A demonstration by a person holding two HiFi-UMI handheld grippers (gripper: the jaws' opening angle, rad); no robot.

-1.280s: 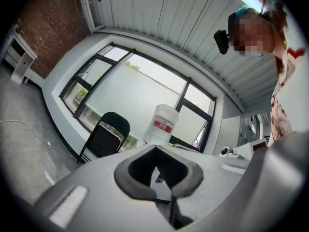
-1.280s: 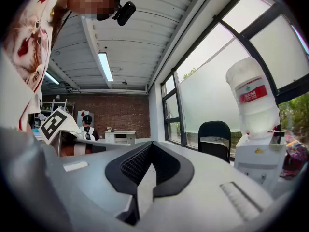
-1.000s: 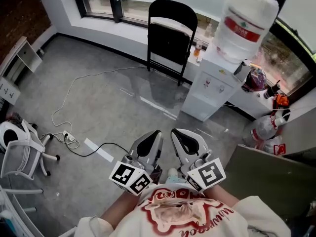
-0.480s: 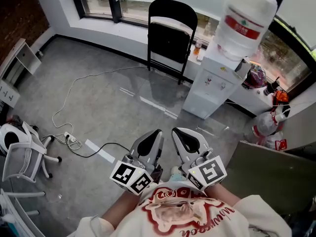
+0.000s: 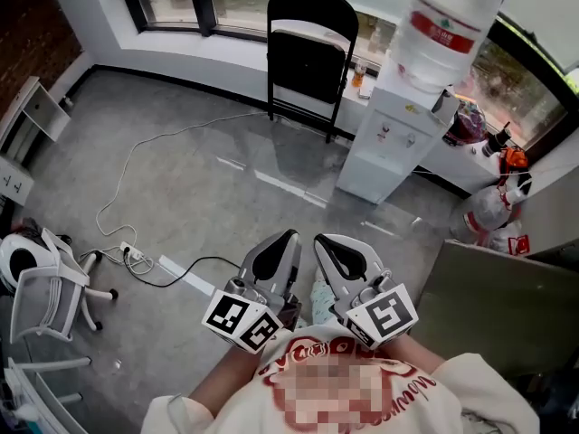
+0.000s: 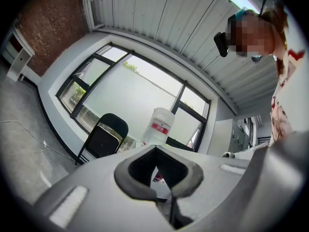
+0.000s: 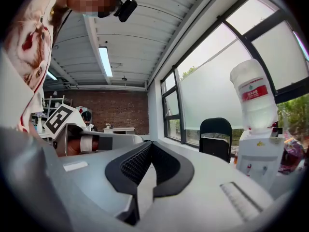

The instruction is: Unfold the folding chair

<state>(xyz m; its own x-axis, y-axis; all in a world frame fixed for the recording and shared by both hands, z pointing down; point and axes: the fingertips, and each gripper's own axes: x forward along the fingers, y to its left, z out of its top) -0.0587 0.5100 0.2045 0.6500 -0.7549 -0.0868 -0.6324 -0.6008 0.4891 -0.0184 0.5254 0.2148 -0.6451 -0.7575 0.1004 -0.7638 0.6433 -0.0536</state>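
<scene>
The black folding chair (image 5: pixel 308 57) stands folded flat against the window wall, far across the grey floor from me. It also shows small in the left gripper view as a folding chair (image 6: pixel 104 139), and in the right gripper view as a folding chair (image 7: pixel 216 137). My left gripper (image 5: pixel 288 235) and right gripper (image 5: pixel 318 240) are held side by side close to my body, pointing level toward the chair. Both are shut with nothing between the jaws, as the left gripper (image 6: pixel 155 148) and right gripper (image 7: pixel 150 143) show in their own views.
A white water dispenser (image 5: pixel 393 138) with a big bottle (image 5: pixel 448 25) stands just right of the chair. A cable and power strip (image 5: pixel 131 256) lie on the floor at left, beside a white office chair (image 5: pixel 41 278). A grey board (image 5: pixel 488 306) and bags (image 5: pixel 488 229) sit at right.
The whole scene has shifted a little in the head view as I move toward the chair. Both grippers stay shut, side by side.
</scene>
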